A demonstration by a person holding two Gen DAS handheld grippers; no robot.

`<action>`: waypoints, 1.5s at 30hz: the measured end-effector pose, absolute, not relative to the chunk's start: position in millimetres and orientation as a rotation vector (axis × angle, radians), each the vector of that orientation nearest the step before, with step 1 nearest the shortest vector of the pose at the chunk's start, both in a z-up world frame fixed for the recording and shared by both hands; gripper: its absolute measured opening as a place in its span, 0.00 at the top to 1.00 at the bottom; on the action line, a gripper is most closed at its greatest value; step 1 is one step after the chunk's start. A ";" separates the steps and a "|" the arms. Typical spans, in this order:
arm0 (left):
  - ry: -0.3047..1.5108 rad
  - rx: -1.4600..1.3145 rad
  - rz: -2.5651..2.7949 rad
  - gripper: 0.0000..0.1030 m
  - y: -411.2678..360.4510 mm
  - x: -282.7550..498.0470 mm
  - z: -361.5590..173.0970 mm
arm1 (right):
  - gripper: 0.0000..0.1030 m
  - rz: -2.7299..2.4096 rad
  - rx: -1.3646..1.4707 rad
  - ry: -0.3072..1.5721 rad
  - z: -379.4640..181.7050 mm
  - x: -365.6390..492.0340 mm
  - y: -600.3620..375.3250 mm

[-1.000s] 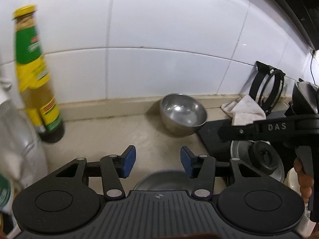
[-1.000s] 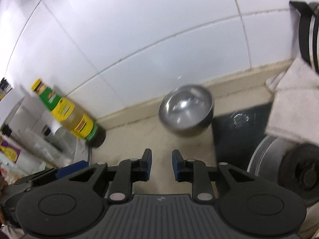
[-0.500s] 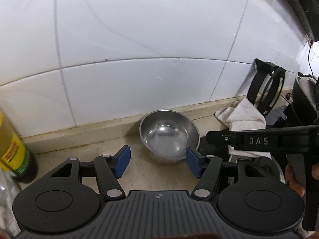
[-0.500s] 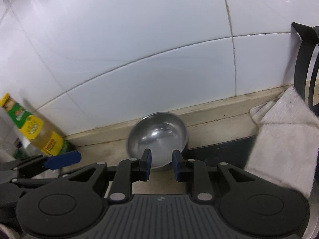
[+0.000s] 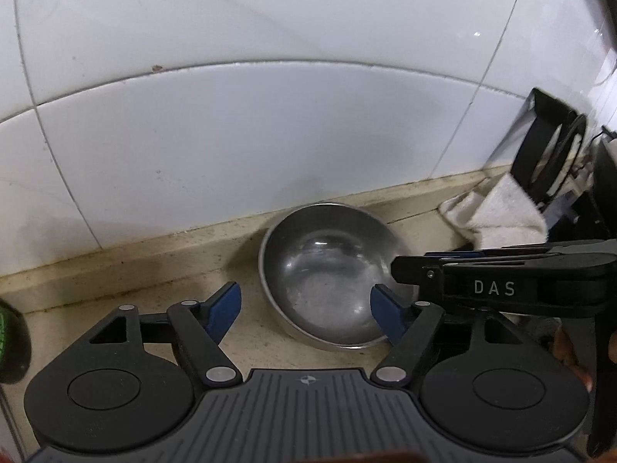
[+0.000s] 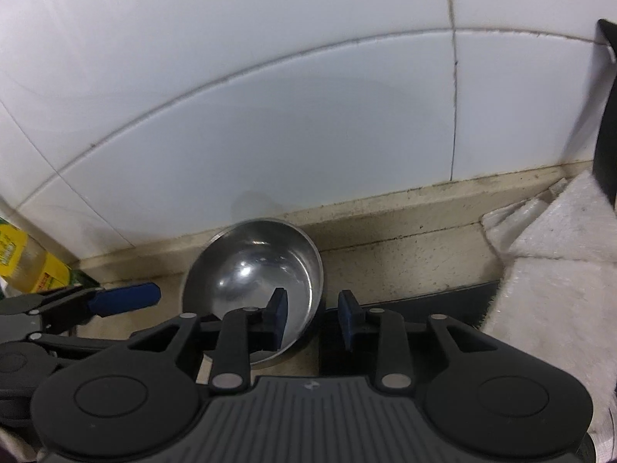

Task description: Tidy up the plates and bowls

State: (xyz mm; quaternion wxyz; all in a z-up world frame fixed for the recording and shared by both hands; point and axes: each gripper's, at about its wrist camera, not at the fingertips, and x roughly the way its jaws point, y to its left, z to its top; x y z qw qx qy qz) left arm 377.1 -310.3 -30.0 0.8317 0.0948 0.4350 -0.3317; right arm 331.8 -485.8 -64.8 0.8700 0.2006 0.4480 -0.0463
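Observation:
A steel bowl (image 5: 327, 274) sits on the beige counter against the tiled wall; it also shows in the right wrist view (image 6: 254, 262). My left gripper (image 5: 304, 308) is open and empty, its blue pads wide apart just short of the bowl. My right gripper (image 6: 312, 318) is open, and its two pads straddle the bowl's right rim, one inside the bowl and one outside. The right gripper also shows in the left wrist view (image 5: 401, 270), side-on at the bowl's right rim.
A white cloth (image 5: 497, 212) lies right of the bowl, also in the right wrist view (image 6: 555, 254). A black wire stand (image 5: 547, 154) leans at the wall. A black stove edge (image 6: 408, 301) lies right of the bowl. An oil bottle (image 6: 23, 258) stands at left.
Both grippers have moved forward to the bowl. The right gripper has opened a little and now spans the bowl's right rim. The oil bottle has slid out to the left edge.

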 end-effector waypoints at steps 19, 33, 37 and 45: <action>0.929 0.383 -0.667 0.60 -334.2 387.5 -67.6 | 0.87 -0.029 0.367 0.991 -87.9 348.5 -473.3; 0.847 0.357 -0.666 0.61 -309.6 366.7 -27.9 | 0.89 -0.004 0.437 0.929 -61.6 332.4 -474.2; 0.815 0.358 -0.661 0.60 -299.2 354.8 -13.2 | 0.89 0.013 0.437 0.904 -44.9 323.6 -469.8; 0.751 0.351 -0.633 0.59 -271.3 325.1 19.7 | 0.89 0.072 0.421 0.868 -11.6 298.0 -448.4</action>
